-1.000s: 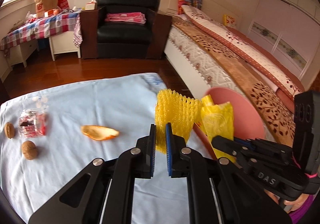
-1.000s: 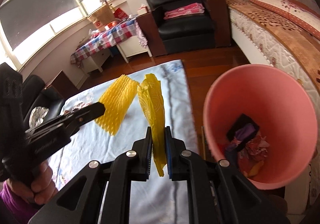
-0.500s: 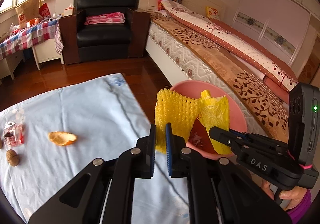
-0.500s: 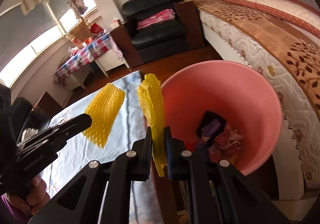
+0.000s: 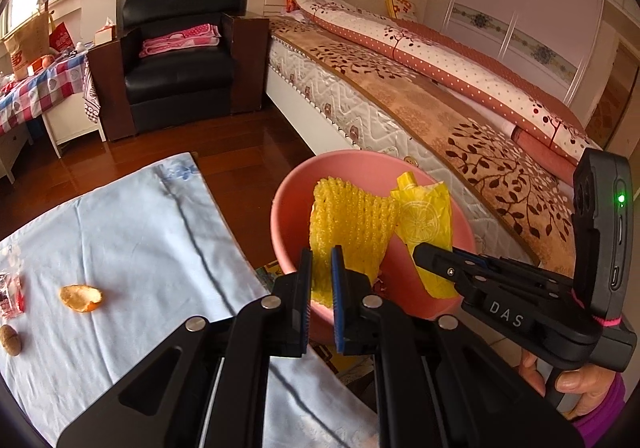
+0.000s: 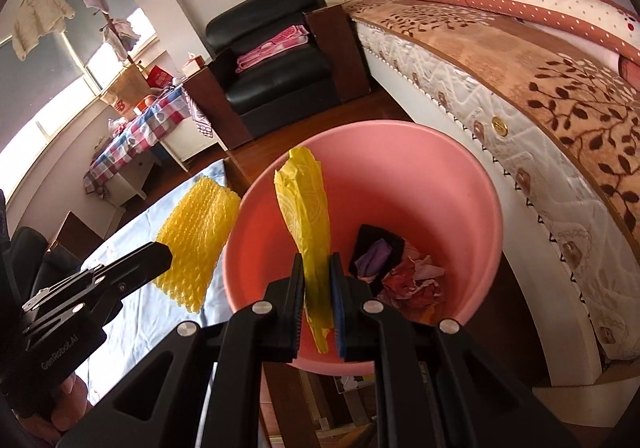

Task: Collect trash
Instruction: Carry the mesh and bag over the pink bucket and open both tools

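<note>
My left gripper is shut on a yellow foam fruit net and holds it over the near rim of the pink bin. My right gripper is shut on a yellow plastic wrapper and holds it above the open pink bin, which has crumpled trash at its bottom. The net also shows in the right wrist view, at the bin's left rim. The wrapper also shows in the left wrist view.
On the light blue tablecloth lie an orange peel, a walnut and a red and clear wrapper. A bed stands right of the bin, a black armchair behind.
Both grippers have moved right from above the table to over the pink bin, each still holding its yellow piece. The table items have slid to the left edge of the left wrist view.
</note>
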### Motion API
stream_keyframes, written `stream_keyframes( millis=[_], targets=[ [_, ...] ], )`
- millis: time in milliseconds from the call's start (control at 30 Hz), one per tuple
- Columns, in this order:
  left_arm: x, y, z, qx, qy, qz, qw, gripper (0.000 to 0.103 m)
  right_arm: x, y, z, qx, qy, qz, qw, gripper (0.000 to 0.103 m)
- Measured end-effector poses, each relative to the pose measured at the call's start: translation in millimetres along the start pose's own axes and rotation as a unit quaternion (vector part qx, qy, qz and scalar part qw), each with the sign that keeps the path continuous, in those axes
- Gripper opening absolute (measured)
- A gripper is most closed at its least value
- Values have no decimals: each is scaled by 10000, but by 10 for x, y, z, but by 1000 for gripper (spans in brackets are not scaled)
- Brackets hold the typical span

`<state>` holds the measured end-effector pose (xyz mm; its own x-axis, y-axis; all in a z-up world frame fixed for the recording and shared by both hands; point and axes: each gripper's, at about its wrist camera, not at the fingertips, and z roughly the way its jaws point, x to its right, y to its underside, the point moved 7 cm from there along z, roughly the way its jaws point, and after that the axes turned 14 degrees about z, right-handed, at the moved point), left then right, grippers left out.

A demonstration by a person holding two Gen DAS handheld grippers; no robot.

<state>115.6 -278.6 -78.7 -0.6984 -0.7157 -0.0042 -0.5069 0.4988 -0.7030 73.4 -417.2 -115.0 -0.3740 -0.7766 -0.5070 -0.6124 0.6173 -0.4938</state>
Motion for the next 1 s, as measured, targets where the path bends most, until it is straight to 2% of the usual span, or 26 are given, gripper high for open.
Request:
stream_keyframes(
  millis=[467, 600, 700, 767, 833, 933, 1000],
  targets=[
    [185, 10, 317, -236, 119, 184, 9995, 8, 210, -30, 94, -36, 174, 210, 9996, 13],
    [227, 13, 342, -225, 260, 152, 9993, 9, 255, -33, 95, -28, 206, 248, 9995, 13],
    [256, 12, 350, -233, 277, 211, 9991, 21, 275, -34, 92, -25, 220, 260, 9994, 13],
    [268, 19, 345, -237, 347, 189, 9989, 34, 279, -35, 88, -8, 231, 264, 9994, 13],
    [268, 12, 336, -219, 328, 172, 9991, 40, 275, -29, 82, 14, 248, 265, 9993, 14],
    [259, 12, 312, -209, 317, 138, 9992, 40, 279, -29, 75, 24, 247, 275, 9993, 17],
    [255, 12, 297, -204, 298, 128, 9993, 41, 282, -31, 71, 51, 271, 258, 9993, 29]
  ],
)
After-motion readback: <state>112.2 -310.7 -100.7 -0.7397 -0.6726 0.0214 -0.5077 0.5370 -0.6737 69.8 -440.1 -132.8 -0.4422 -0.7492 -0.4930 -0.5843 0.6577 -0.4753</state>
